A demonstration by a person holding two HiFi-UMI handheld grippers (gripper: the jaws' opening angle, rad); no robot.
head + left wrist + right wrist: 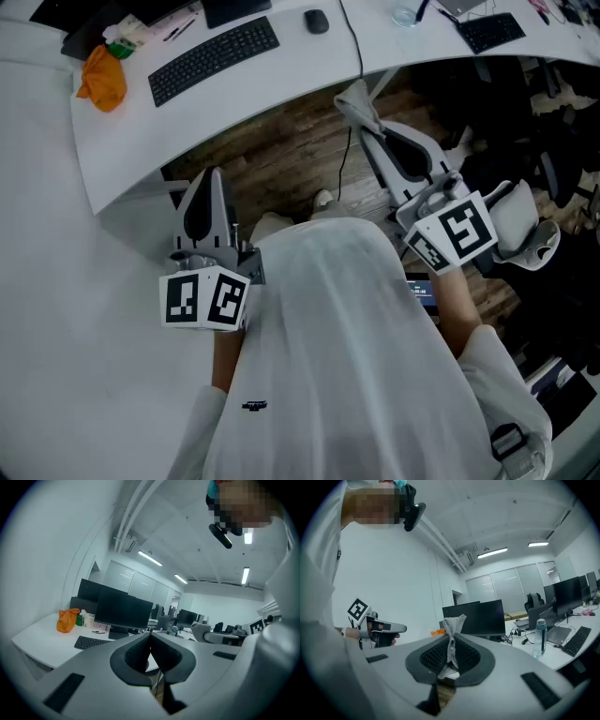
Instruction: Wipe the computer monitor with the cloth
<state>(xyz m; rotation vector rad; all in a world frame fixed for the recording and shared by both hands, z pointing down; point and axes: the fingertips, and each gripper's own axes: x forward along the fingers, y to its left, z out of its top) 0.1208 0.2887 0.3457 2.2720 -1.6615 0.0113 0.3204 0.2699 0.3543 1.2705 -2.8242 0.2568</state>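
Observation:
A small grey cloth (pixel 453 623) is pinched upright between the closed jaws of my right gripper (pixel 450 641). From the head view that gripper (pixel 367 114) hangs over the wooden floor short of the curved white desk (pixel 281 80), the cloth (pixel 353 98) at its tip. Beyond it stands a dark monitor (pixel 481 617), some way off. My left gripper (pixel 215 176) is held low by the desk edge, shut with nothing between its fingers. In the left gripper view the left gripper (pixel 150 635) faces a black monitor (pixel 123 611) across the desk.
On the desk lie a black keyboard (pixel 214 58), a mouse (pixel 317 21) and an orange bag (pixel 103 81). A water bottle (pixel 541 637) and a second keyboard (pixel 577 641) sit to the right. A cable (pixel 353 42) drops over the desk edge. Office chairs (pixel 553 141) crowd the right side.

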